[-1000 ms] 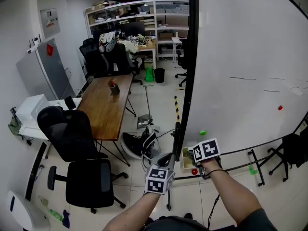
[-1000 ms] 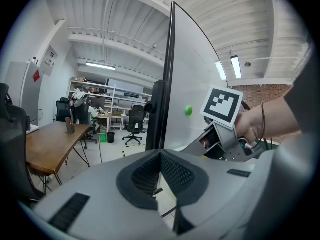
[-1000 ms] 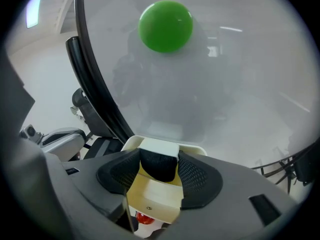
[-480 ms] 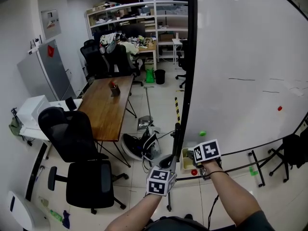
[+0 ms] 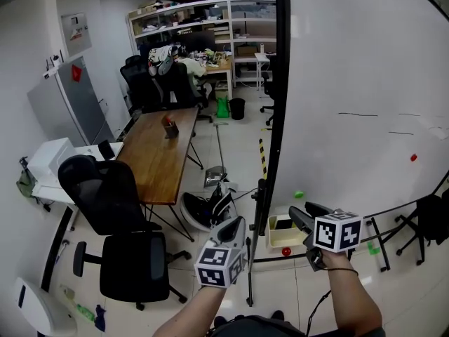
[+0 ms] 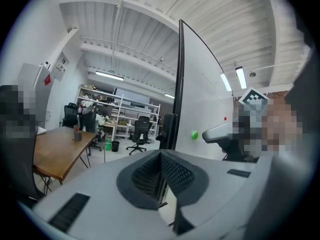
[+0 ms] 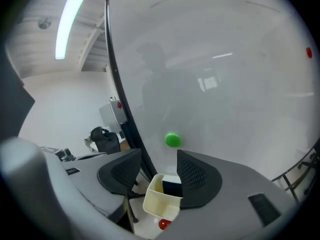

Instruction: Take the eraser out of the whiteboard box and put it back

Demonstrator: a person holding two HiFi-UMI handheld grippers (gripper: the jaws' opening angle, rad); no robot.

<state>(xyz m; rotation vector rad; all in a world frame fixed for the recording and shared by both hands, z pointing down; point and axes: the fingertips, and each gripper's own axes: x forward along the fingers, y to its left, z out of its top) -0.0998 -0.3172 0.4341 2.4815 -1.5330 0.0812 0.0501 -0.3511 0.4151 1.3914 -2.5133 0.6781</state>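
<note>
A cream box (image 5: 279,241) hangs at the whiteboard's (image 5: 358,83) lower left corner, with the dark eraser (image 5: 284,224) lying inside it. My right gripper (image 5: 300,218) hovers just right of the box and above it. Its jaws have just been closing a little but stand open, with nothing between them. In the right gripper view the box (image 7: 159,203) and the eraser (image 7: 171,188) show beyond the gap of the right gripper (image 7: 159,171). My left gripper (image 5: 237,227) floats left of the board's black frame; in its own view the left gripper (image 6: 161,173) has its pads together, holding nothing.
A green magnet (image 5: 299,194) sticks to the board above the box and a red ball (image 5: 285,250) sits just below it. The board's black frame (image 5: 280,83) and stand rise between my grippers. A wooden table (image 5: 158,156) and black office chairs (image 5: 119,216) stand to the left.
My right gripper has lifted off the box and drawn back to the right, nothing in it. My left gripper has risen slightly and drifted left.
</note>
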